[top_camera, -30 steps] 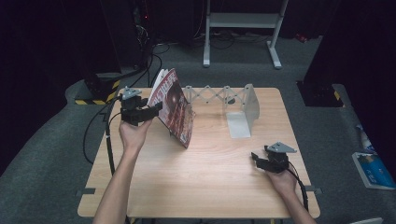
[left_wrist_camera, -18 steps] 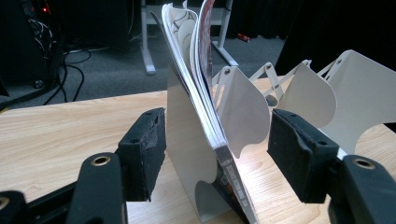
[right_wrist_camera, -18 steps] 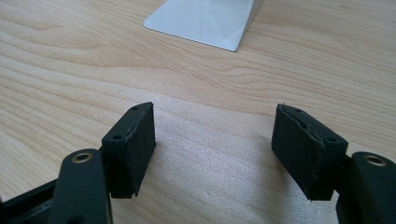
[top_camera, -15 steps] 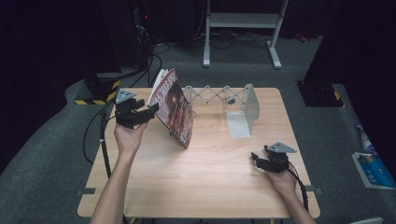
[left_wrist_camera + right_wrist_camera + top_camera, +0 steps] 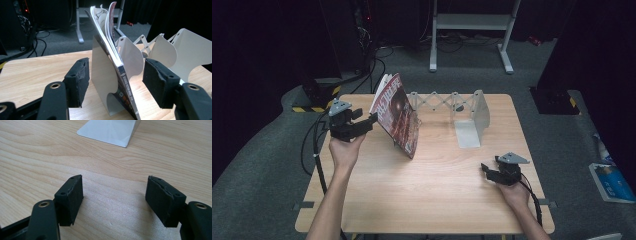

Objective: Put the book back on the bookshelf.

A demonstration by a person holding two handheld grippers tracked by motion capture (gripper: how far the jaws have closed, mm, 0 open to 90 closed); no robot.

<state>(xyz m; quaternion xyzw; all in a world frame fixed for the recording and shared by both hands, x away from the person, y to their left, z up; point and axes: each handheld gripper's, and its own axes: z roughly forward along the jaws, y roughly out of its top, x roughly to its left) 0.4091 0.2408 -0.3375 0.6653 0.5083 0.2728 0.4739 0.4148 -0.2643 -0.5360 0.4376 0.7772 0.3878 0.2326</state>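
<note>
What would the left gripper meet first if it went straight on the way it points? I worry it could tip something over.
Most likely the white end plate of the expanding book rack, with the magazine leaning on it; both sit between the open jaws of the left gripper. How near is unclear.

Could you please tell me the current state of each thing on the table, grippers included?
magazine: standing tilted, leaning on the rack's end plate, pages fanned at top.
bookend rack: stretched out, lattice extended, far end bare.
left gripper: open, jaws either side of the magazine's spine, pads apart from it.
right gripper: open, low over bare wood, holding nothing.
</note>
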